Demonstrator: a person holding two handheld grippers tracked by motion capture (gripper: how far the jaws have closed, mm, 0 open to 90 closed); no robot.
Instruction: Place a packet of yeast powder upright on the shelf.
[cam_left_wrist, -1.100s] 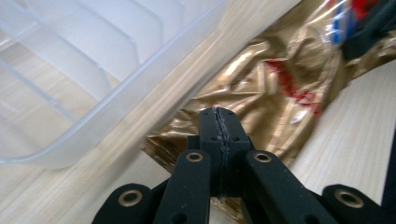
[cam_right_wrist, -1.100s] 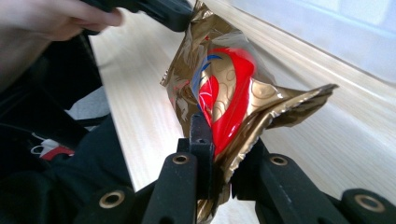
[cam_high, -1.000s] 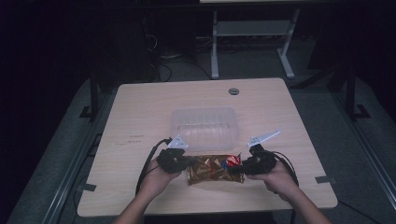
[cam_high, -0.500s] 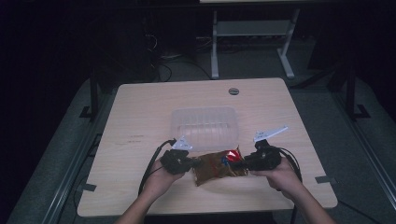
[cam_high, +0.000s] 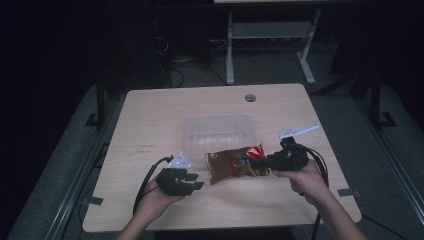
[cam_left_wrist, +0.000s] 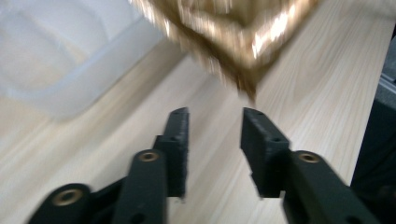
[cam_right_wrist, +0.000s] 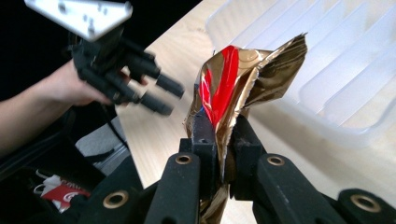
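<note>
The gold foil packet (cam_high: 234, 163) with a red mark is at the near middle of the wooden table (cam_high: 150, 120), just in front of the clear plastic container (cam_high: 218, 132). Its far edge overlaps the near rim of this container in the high view. Whether the packet touches the table I cannot tell.

The right gripper (cam_high: 260, 161) pinches the right end of the packet. In the right gripper view its two black jaws are pressed together on the crumpled foil (cam_right_wrist: 236, 79), and the foil stands up above them with the red stripe on one side.

The left gripper (cam_high: 192, 181) is just beside the left end of the packet, but it does not touch it. Its jaws have just been opening and now they are spread, with nothing between them. In the left gripper view the blurred gold corner (cam_left_wrist: 243, 42) of the packet hangs ahead of the fingertips (cam_left_wrist: 180, 122), above the table, and the container (cam_left_wrist: 60, 56) lies to the left.
</note>
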